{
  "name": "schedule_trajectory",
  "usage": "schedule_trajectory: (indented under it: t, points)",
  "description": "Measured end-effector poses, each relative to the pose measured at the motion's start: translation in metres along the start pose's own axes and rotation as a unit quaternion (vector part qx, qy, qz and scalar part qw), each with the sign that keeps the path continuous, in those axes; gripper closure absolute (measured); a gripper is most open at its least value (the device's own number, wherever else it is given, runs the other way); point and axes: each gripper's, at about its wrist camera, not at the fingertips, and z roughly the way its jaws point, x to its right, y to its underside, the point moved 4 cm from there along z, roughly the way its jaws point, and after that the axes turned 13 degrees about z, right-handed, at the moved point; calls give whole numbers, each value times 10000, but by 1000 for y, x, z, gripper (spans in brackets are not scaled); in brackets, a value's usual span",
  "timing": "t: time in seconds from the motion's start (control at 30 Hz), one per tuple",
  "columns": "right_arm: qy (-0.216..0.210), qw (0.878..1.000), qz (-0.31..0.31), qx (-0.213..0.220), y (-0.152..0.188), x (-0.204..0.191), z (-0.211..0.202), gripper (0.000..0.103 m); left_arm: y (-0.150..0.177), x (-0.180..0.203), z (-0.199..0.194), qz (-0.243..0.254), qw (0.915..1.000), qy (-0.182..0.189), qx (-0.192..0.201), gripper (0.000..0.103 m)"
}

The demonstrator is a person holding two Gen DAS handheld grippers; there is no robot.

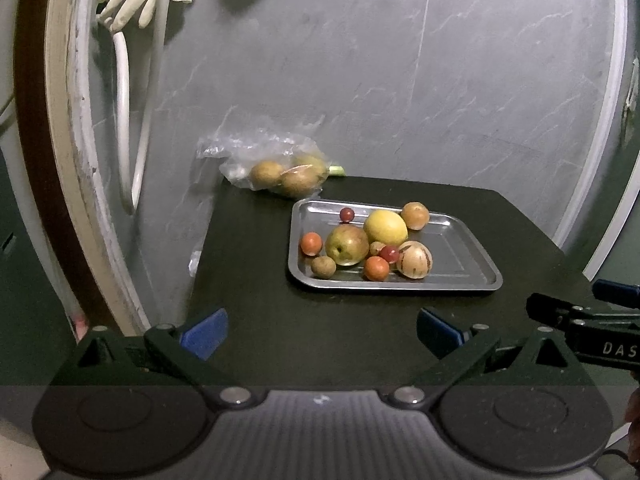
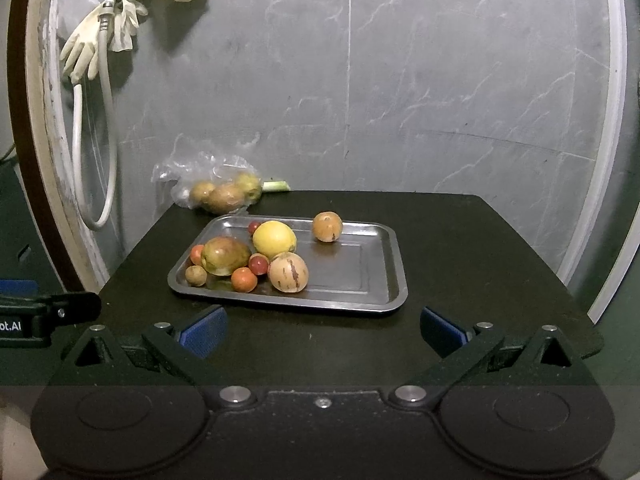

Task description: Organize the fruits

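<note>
A metal tray (image 1: 472, 256) is seen on the dark worktop (image 1: 256, 280), and most of the fruits are gathered in its left half. A yellow lemon (image 1: 385, 226) lies near the middle, with a green-red mango (image 1: 346, 245) touching it on the left. A pale striped melon-like fruit (image 1: 415, 259) is placed just to the right of them at the front. 2 small orange fruits (image 1: 311, 243) are counted, 1 at the left rim and 1 at the front, and 2 small red fruits (image 1: 347, 215) are also seen, 1 at the back and 1 between the mango and the striped fruit. A small brown fruit (image 1: 323, 267) rests at the front left corner. A round orange-brown fruit (image 2: 327, 226) stands apart at the back rim.

Behind the tray, a clear plastic bag (image 2: 216, 184) with several brownish fruits inside is laid against the grey wall (image 2: 440, 80). A pale rubber glove (image 2: 82, 54) and a white hose (image 2: 106, 140) are hung on the wall at the left.

The left gripper (image 1: 322, 330) and the right gripper (image 2: 323, 330) are held above the near edge of the worktop, well apart from the tray. The jaws of both are spread wide and nothing is held between them.
</note>
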Motion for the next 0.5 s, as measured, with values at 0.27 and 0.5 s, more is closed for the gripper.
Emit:
schedule_trajectory:
  t: [0.27,0.5]
  points:
    - [-18,10000,-34,-74,-1,-3,10,1,0,-6,9,-17,10000,-35,-86,1]
    - [-7,9999,-58,-136,-1,-6,17,1,0,-10,17,-44,9998,-32,-168,1]
